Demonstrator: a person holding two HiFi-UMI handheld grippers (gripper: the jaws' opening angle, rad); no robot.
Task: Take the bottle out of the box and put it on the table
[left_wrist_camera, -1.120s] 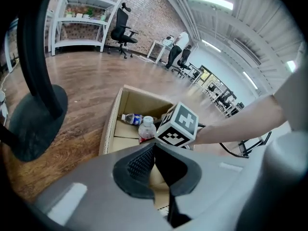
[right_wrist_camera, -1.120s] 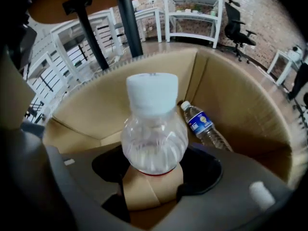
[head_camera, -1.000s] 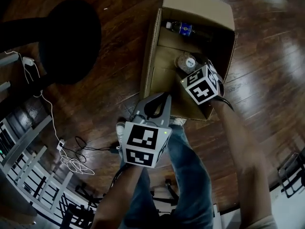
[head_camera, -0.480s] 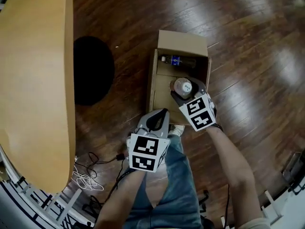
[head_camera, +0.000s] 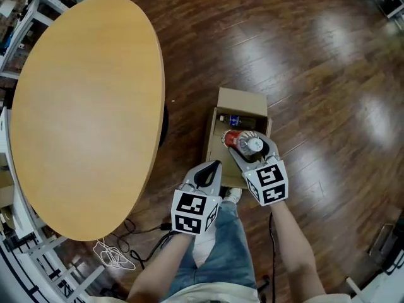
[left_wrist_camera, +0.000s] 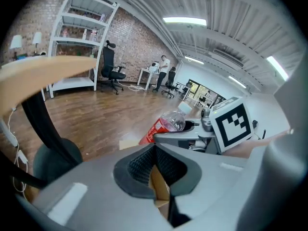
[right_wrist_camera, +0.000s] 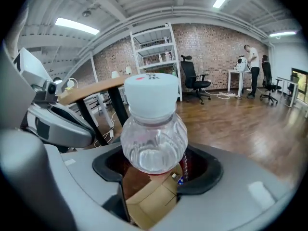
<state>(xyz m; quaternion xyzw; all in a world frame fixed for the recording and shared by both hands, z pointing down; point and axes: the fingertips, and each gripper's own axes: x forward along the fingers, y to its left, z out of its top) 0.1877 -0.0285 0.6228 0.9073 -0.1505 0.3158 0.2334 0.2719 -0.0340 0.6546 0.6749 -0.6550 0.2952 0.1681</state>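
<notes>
My right gripper [head_camera: 243, 145] is shut on a clear bottle [head_camera: 251, 146] with a white cap and a red label, held above the open cardboard box [head_camera: 242, 98] on the floor. In the right gripper view the bottle [right_wrist_camera: 153, 129] stands between the jaws, cap up, with the box [right_wrist_camera: 149, 196] below. My left gripper [head_camera: 211, 167] hangs just left of the box with its jaws together and nothing in them. Its own view shows the bottle [left_wrist_camera: 166, 125] to the right. The round wooden table [head_camera: 82, 106] lies to the left.
A second bottle [head_camera: 238, 121] with a blue label lies in the far end of the box. Dark wooden floor surrounds the box. White cables [head_camera: 113, 254] lie on the floor near the table's near edge. The person's legs are below the grippers.
The right gripper has lifted the bottle up out of the box. The head view has risen, so the box looks smaller and the whole table has come into view.
</notes>
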